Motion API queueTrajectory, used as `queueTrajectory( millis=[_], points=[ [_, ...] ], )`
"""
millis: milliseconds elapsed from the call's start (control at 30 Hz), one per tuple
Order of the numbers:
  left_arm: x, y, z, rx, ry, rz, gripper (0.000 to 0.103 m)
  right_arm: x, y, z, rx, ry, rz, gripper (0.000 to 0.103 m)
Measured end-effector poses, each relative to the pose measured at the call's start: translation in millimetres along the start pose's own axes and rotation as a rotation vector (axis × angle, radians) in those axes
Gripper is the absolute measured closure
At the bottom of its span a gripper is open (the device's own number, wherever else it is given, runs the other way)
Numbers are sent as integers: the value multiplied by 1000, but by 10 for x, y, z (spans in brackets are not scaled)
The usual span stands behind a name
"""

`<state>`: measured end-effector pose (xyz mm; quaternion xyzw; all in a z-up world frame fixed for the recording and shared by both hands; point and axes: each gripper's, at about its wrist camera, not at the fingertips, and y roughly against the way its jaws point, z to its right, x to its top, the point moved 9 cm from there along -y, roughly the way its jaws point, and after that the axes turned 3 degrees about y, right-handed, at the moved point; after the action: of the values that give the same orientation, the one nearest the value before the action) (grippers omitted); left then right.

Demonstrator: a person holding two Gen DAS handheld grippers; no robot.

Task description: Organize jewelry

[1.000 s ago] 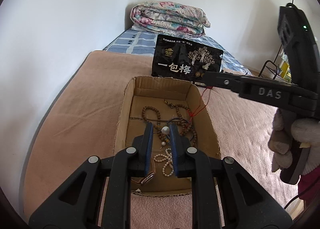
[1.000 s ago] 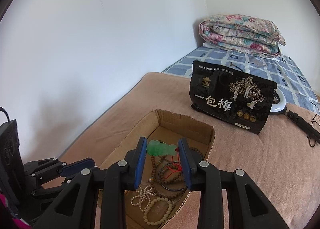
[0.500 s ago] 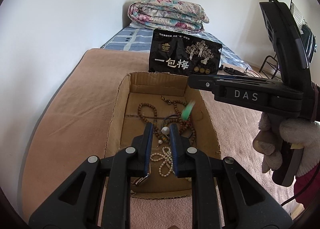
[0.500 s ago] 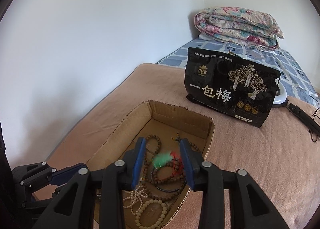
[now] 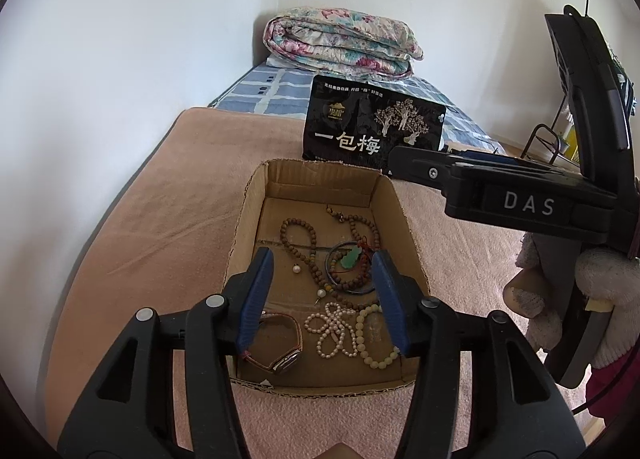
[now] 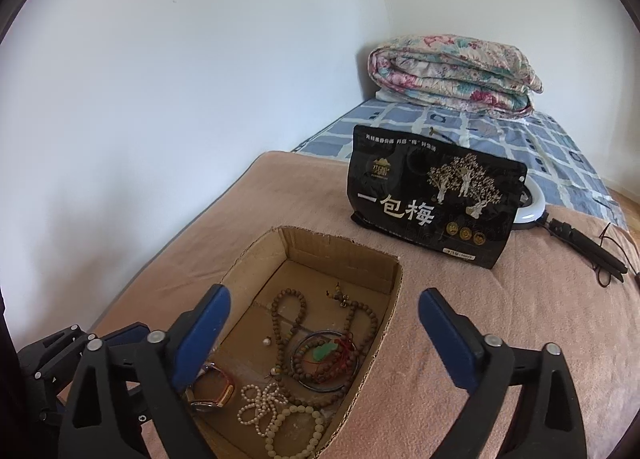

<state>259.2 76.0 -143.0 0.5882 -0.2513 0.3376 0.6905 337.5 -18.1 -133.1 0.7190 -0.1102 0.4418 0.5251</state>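
Observation:
A cardboard box [image 5: 246,219] [image 6: 394,291] sits on the pink blanket and holds jewelry. Inside lie brown bead strands [image 5: 298,235] [image 6: 286,311], a green jade pendant on red cord [image 5: 351,259] [image 6: 326,351], a single pearl [image 5: 296,268] [image 6: 265,342], a white pearl bracelet [image 5: 332,329] [image 6: 260,405], a cream bead bracelet [image 5: 374,351] and a watch [image 5: 280,355] [image 6: 214,393]. My left gripper [image 5: 326,299] is open and empty above the box's near end. My right gripper [image 6: 324,335] is open and empty above the box; its body shows in the left wrist view [image 5: 520,199].
A black snack bag [image 5: 372,131] [image 6: 434,203] stands behind the box. A folded floral quilt [image 5: 340,39] [image 6: 452,71] lies at the far end of the bed. A ring light and its cable [image 6: 580,243] lie right of the bag. A white wall runs along the left.
My right gripper opened and the green jade pendant dropped into the box. My left gripper opened and let go of the pearl, which now lies in the box.

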Motion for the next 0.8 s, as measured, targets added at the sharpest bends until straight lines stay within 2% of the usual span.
queueTrajectory(
  millis=[367, 733, 800],
  points=[
    [88, 236, 109, -6, -20, 47, 50, 34, 303, 6, -26, -6, 31, 2],
    [137, 646, 274, -14, -57, 124, 50, 19, 932, 192, -91, -23, 103, 0],
    [139, 708, 290, -16, -57, 130, 45, -1, 1060, 233, -104, -28, 116, 0]
  ],
)
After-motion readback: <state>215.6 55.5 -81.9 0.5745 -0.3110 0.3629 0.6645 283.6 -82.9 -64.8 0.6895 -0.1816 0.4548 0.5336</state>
